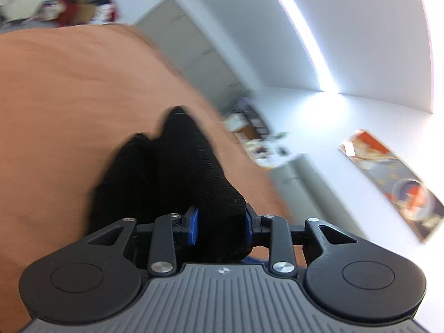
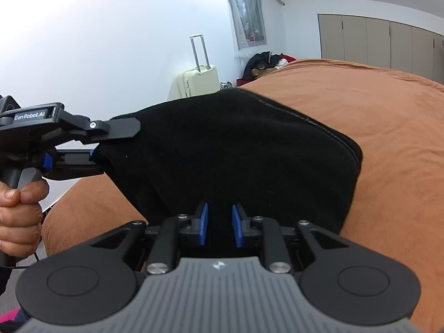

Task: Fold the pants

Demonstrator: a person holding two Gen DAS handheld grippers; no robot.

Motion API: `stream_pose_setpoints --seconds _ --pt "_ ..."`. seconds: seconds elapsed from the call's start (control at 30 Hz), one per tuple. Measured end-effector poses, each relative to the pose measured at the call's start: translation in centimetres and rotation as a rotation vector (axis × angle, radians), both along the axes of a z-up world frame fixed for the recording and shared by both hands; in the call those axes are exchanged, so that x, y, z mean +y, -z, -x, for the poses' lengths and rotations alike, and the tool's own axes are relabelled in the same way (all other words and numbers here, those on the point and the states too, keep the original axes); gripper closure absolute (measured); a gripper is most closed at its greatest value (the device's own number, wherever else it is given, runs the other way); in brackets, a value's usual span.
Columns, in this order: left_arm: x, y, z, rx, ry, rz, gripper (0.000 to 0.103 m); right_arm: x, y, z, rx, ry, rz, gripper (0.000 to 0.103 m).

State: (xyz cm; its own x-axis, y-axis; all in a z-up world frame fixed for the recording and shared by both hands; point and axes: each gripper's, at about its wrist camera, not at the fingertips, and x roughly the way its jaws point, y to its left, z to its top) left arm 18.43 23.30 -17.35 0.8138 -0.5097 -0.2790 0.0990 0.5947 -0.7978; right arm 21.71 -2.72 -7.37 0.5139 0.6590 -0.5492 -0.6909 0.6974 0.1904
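Rust-orange bedding (image 2: 388, 127) forms the work surface, and the black pants (image 2: 236, 152) lie partly lifted above it, spread as one broad panel between my two tools. My left gripper (image 1: 220, 223) is clamped on a thick bunched fold of the cloth; in the left wrist view the fabric fills the gap between the blue pads (image 1: 194, 226) and runs forward from them as a dark ridge. In the right wrist view that same left gripper (image 2: 95, 154) appears at the far left, holding one corner of the panel, gripped by my left hand (image 2: 19, 216). My right gripper (image 2: 219, 224) sits at the near edge of the panel with its blue pads (image 2: 204, 223) narrowly apart; cloth lies directly ahead of and seemingly between them, but I cannot tell whether they actually pinch it. The held edge runs roughly left to right between the tools, with a seamed edge slanting away toward the far right, where the cloth rests on the bedding. I judge the coming move to depend on carrying this near edge forward over the far portion, both tools level. Beyond the bed stand a cream suitcase (image 2: 198, 79), a heap of clothes (image 2: 266, 61), grey wardrobe doors (image 2: 374, 41), white walls and a bright ceiling light strip (image 1: 302, 33)
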Motion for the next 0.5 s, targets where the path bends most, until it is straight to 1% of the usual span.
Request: stream_pose_setpoints --seconds 0.07,0.1,0.13,0.17,0.2,0.23,0.27,0.3,0.33,0.4,0.47,0.5 --pt "0.9 2.9 -0.4 0.149 -0.058 -0.07 0.068 1.3 0.7 -0.3 0.0 -0.011 0.054 0.086" --pt "1.2 4.8 -0.5 0.207 -0.065 -0.073 0.068 1.6 1.2 -0.2 0.003 -0.026 0.081 0.086" --pt "1.5 6.3 -0.4 0.231 -0.07 -0.045 0.068 2.2 2.0 -0.3 0.009 -0.048 0.103 0.085" --pt "1.9 7.5 -0.1 0.238 -0.073 0.0 0.067 2.7 2.6 -0.1 0.006 -0.07 0.124 0.085" --pt "2.3 8.1 0.2 0.234 -0.073 0.036 0.067 2.7 3.0 0.2 -0.004 -0.096 0.148 0.085" --pt "2.4 8.3 0.3 0.228 -0.072 0.047 0.067 2.8 3.0 0.7 -0.017 -0.12 0.177 0.085" --pt "2.3 8.0 0.3 0.22 -0.069 0.032 0.067 2.6 2.9 1.1 -0.016 -0.14 0.2 0.085" --pt "2.3 7.8 0.1 0.212 -0.064 0.009 0.067 2.3 2.6 1.2 0.01 -0.159 0.211 0.085" --pt "2.3 7.6 0.1 0.205 -0.058 -0.007 0.066 2.0 2.5 0.8 0.052 -0.172 0.217 0.085" --pt "2.5 7.5 -0.1 0.197 -0.051 -0.006 0.066 0.9 1.9 0.4 0.121 -0.189 0.22 0.085" --pt "2.5 7.4 0.0 0.198 -0.049 0.002 0.066 -0.1 0.1 -0.7 0.133 -0.157 0.157 0.077" --pt "2.7 7.7 0.1 0.197 -0.047 0.007 0.066 -0.7 -0.9 -1.6 0.134 -0.12 0.12 0.066"
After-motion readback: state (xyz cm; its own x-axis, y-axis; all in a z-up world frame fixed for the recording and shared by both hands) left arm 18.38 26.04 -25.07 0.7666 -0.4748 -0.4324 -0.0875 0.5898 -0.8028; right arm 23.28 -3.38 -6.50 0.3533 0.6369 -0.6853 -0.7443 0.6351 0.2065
